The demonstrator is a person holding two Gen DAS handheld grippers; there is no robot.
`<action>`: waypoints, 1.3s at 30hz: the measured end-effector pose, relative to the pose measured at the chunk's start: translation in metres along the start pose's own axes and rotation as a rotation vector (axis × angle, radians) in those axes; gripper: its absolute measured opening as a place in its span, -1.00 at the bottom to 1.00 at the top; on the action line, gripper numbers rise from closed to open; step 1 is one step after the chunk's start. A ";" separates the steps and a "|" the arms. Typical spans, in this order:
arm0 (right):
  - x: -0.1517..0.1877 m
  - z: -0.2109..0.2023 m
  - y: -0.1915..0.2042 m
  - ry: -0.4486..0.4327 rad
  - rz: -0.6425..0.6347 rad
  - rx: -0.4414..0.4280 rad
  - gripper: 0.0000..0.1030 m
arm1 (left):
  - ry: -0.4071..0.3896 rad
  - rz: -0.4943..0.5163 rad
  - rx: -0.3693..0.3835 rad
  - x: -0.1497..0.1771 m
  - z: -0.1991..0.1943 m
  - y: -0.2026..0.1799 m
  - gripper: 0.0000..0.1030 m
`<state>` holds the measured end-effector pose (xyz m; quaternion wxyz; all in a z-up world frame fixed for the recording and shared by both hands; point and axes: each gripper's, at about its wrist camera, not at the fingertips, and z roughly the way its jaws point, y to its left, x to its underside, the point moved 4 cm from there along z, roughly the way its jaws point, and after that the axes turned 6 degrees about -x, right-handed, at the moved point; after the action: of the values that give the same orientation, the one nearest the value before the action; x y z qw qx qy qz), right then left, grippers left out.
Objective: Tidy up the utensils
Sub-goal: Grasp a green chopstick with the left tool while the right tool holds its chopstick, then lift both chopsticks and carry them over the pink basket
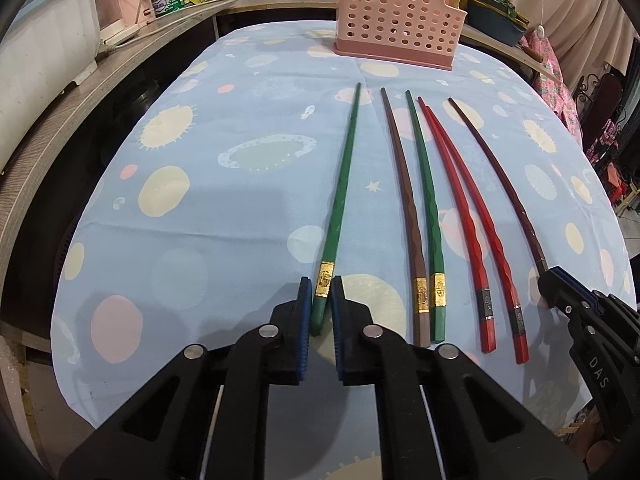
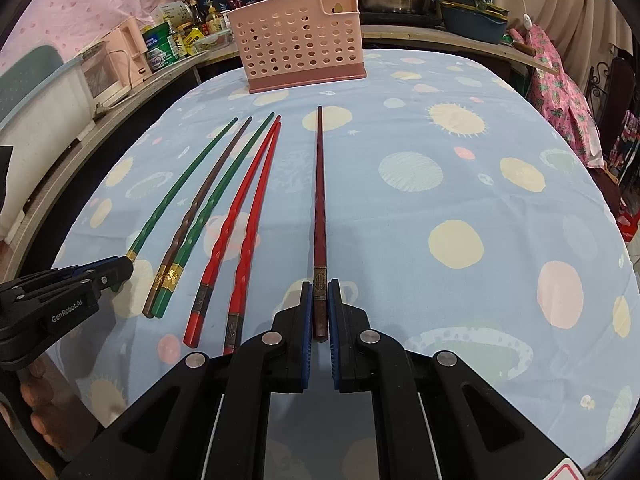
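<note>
On the table (image 1: 168, 240), spread with a blue planet-print cloth, six chopsticks lie side by side, thick ends near and tips pointing far toward the pink basket (image 1: 394, 20), laid out, it seems, so each can be taken by its butt. Farthest left, the left claw (image 1: 322, 292) is pinched onto the lone green stick (image 1: 344, 184) at its gold band, low near the butt, which I judge suits lifting it tip-first toward the basket. Next right lie a brown stick (image 1: 404, 200) and its green neighbour (image 1: 426, 200), touching at their gold bands, unmatched in colour. Right of them the red pair (image 1: 460, 200) lies close together, crossing near the tips. Farthest right, the right claw (image 2: 320, 292) is clamped on the dark maroon stick (image 2: 320, 200) just below its metal band, the stick resting flat on the cloth. The basket stands upright at the far edge; through its holes no stick shows, though its inside is mostly hidden.
</note>
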<state>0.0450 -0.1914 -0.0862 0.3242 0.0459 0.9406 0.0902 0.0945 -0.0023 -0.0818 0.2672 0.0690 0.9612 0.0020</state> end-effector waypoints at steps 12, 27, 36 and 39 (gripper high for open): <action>-0.011 -0.022 -0.007 -0.045 0.029 -0.003 -0.87 | -0.035 -0.023 0.023 -0.014 -0.025 0.005 -0.86; -0.088 -0.091 -0.017 -0.264 0.062 -0.030 -0.87 | -0.175 -0.102 0.086 -0.076 -0.087 0.027 -0.86; -0.145 -0.113 -0.024 -0.375 0.079 -0.046 -0.87 | -0.276 -0.117 0.079 -0.134 -0.115 0.031 -0.86; -0.165 -0.117 -0.024 -0.401 0.076 -0.051 -0.87 | -0.296 -0.127 0.085 -0.154 -0.121 0.033 -0.86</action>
<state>0.1018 -0.2551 0.0984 0.5026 0.0900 0.8521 0.1151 0.1668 0.0134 0.1021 0.4024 0.0188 0.9129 -0.0657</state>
